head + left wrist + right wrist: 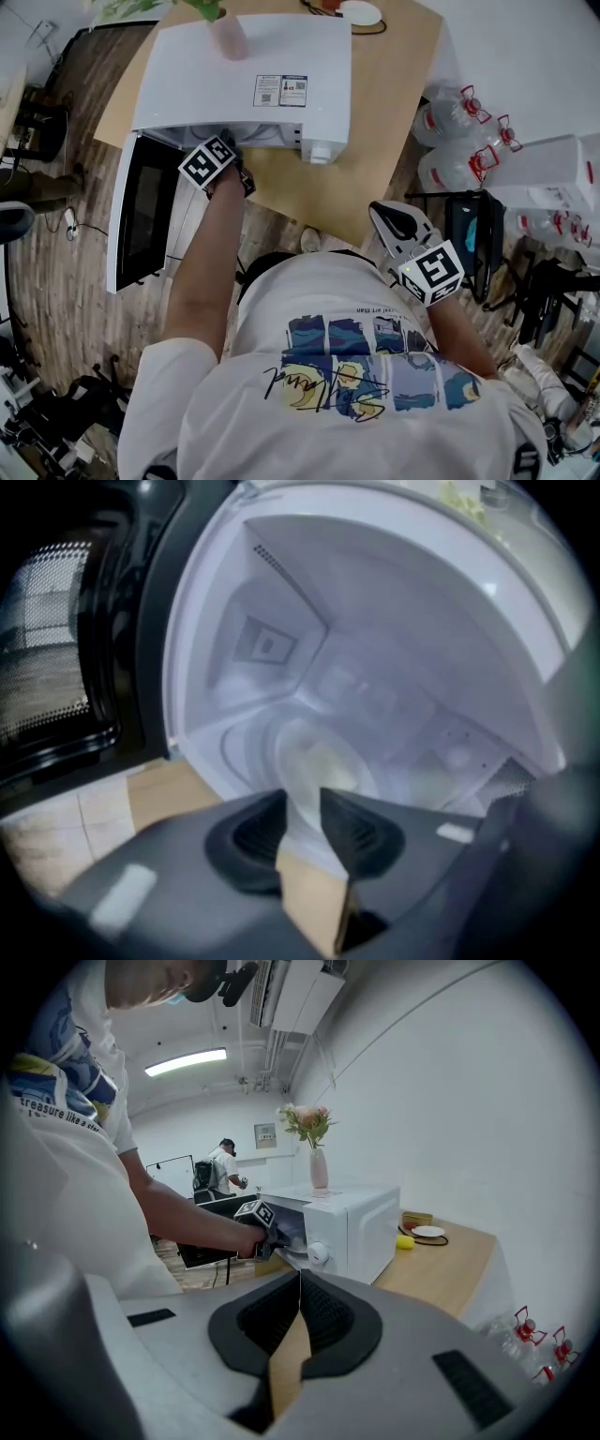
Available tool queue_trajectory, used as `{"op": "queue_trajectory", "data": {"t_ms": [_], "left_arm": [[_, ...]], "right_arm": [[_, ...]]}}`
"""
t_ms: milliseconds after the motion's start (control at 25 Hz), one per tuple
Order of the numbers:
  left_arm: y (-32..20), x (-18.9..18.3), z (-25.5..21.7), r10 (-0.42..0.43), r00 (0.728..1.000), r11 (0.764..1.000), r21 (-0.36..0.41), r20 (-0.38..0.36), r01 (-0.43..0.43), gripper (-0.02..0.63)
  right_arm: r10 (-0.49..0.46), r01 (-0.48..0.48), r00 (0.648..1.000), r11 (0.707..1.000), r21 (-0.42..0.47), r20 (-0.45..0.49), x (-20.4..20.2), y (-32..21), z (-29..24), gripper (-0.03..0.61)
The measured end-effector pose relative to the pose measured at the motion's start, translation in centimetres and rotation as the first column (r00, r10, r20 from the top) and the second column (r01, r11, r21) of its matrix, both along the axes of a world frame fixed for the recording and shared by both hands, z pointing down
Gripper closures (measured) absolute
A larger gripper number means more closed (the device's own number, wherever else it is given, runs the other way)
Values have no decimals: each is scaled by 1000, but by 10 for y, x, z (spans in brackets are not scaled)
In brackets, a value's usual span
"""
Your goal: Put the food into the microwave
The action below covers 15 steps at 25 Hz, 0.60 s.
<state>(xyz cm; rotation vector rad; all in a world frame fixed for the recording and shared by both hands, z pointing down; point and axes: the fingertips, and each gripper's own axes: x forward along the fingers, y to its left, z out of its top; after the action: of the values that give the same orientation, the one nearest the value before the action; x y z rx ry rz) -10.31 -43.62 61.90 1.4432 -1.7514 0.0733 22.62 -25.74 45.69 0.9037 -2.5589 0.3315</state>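
The white microwave (pixel 244 75) stands on a wooden table (pixel 375 141) with its door (pixel 141 211) swung open to the left. My left gripper (pixel 230 155) reaches into the opening. In the left gripper view its jaws (pixel 302 808) stand apart, open, and just beyond the tips a pale dish of food (pixel 323 761) rests on the turntable, blurred. Nothing presses between the pads. My right gripper (pixel 386 214) hangs off the table's near edge, shut and empty; its own view shows the tips (pixel 300 1277) closed together, with the microwave (pixel 361 1227) ahead.
A pink vase (pixel 228 37) with flowers stands on the microwave's top. A white plate (pixel 361 13) lies at the table's far end. Large water bottles (pixel 459 141) and white boxes (pixel 553 178) crowd the floor to the right. Another person (pixel 220 1171) stands far back.
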Motion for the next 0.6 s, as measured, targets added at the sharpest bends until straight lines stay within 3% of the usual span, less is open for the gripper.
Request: {"op": "queue_trajectory", "data": {"t_ms": [320,600], "left_arm": [[8,-1,0,44,996,999,-20,81,-43,465],[30,-12,-6,77,994,997,8,77,-78,449]], "right_arm": [[-15,15,1000,1000,-2,-5,-11,5,0,571],[-24,24,1000,1000,1,-9,-32,17,-1,571]]}}
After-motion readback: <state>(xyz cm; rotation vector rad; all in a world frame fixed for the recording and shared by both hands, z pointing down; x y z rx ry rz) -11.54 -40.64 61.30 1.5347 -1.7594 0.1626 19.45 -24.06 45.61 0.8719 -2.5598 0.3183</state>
